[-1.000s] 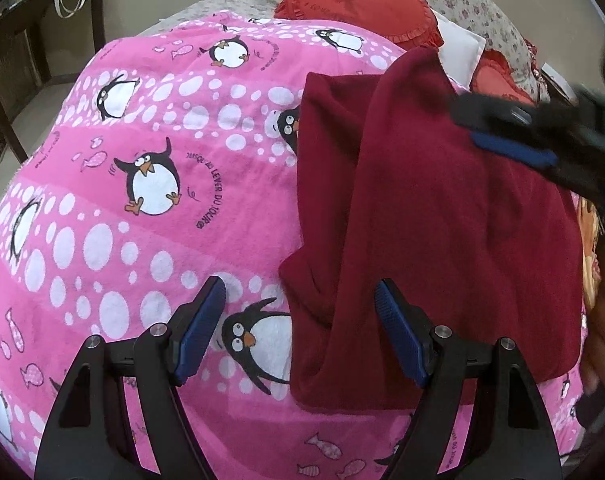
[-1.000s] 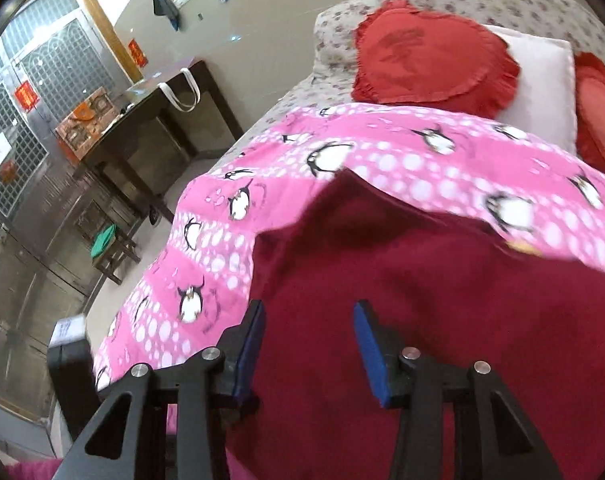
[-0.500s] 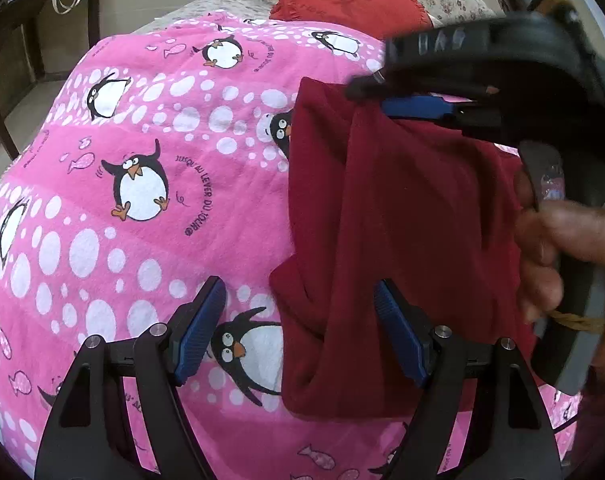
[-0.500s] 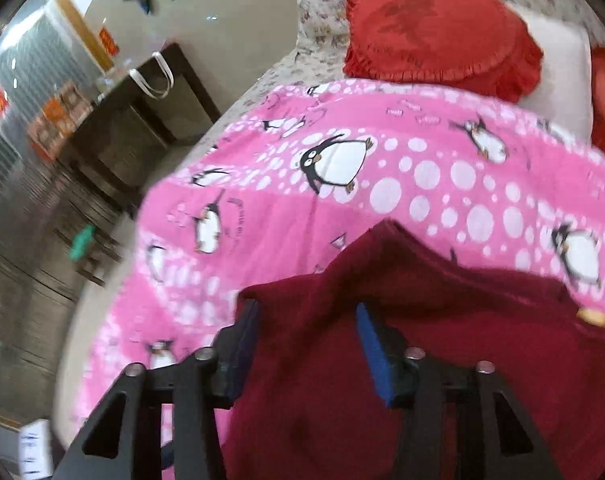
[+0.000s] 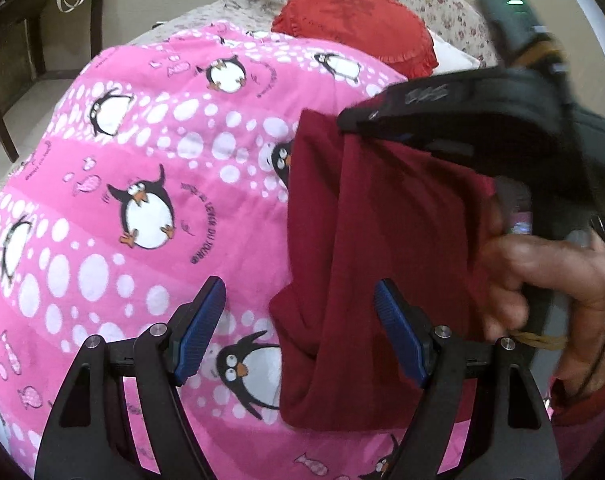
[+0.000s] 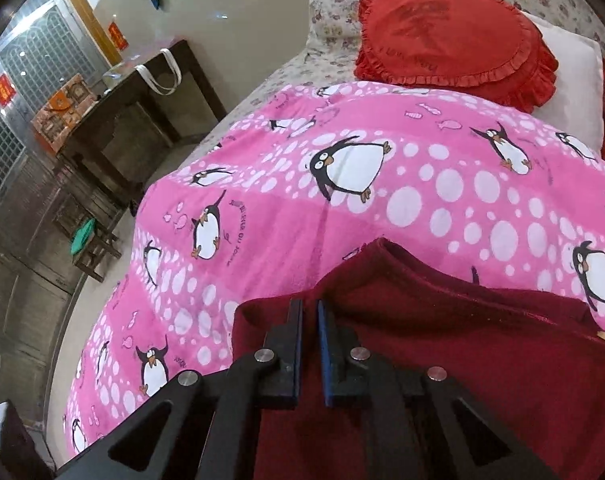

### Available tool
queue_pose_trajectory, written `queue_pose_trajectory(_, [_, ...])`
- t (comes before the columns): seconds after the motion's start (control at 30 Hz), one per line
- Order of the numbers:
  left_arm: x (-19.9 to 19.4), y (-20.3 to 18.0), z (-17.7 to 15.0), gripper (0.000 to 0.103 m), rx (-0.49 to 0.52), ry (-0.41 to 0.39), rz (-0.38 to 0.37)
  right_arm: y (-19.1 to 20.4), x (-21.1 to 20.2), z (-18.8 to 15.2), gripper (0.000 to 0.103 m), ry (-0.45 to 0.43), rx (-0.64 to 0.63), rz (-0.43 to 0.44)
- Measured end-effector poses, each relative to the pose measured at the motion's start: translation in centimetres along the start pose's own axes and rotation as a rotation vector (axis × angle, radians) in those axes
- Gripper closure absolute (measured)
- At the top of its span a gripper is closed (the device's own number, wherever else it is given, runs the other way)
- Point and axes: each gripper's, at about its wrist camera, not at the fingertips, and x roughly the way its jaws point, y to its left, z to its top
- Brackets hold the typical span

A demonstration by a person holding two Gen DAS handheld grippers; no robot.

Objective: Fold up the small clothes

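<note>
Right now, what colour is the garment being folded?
Plain dark red garment, no print; clearest in the left wrist view.

A bed with a floral sheet carries a pink penguin-print blanket, a dark red garment lying partly folded on top. At the head, a red heart-shaped frilled cushion rests against a white pillow.
</note>
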Motion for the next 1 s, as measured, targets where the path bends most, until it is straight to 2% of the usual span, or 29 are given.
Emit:
queue_pose_trajectory(0.17, [1.0,0.1,0.1,0.025,-0.026,0.013,-0.011,-2.2,-3.2,-0.9,0.095,-0.009,0.070,0.129])
queue_pose_trajectory(0.3, [1.4,0.0,0.9,0.025,-0.018,0.009,-0.014,-4.1,-6.8,-2.6,0.095,-0.074,0.031,0.038])
queue_pose_trajectory(0.4, [2.0,-0.1,1.7,0.025,-0.027,0.004,-0.013,-6.8,-8.1,-3.6,0.095,-0.114,0.065,-0.021])
queue_pose_trajectory(0.53, [2.6,-0.4,1.6,0.025,-0.025,0.004,0.002,-10.1,-5.5,-3.9,0.095,-0.059,0.165,0.001])
queue_pose_trajectory(0.63, [2.6,-0.5,1.6,0.025,-0.016,0.007,0.008,-11.0,-5.2,-3.7,0.095,-0.091,0.229,0.049])
queue_pose_trajectory(0.83, [2.4,-0.2,1.6,0.025,-0.019,0.018,-0.008,-10.7,-9.2,-5.1,0.095,-0.117,0.195,0.028])
queue_pose_trajectory(0.93, [2.6,-0.3,1.5,0.024,-0.014,0.015,0.002,-12.2,-12.7,-7.2,0.094,-0.180,0.192,-0.039])
queue_pose_trajectory(1.0, [2.8,-0.4,1.4,0.023,-0.014,0.013,0.011,-14.1,-14.4,-8.8,0.086,-0.198,0.190,-0.126])
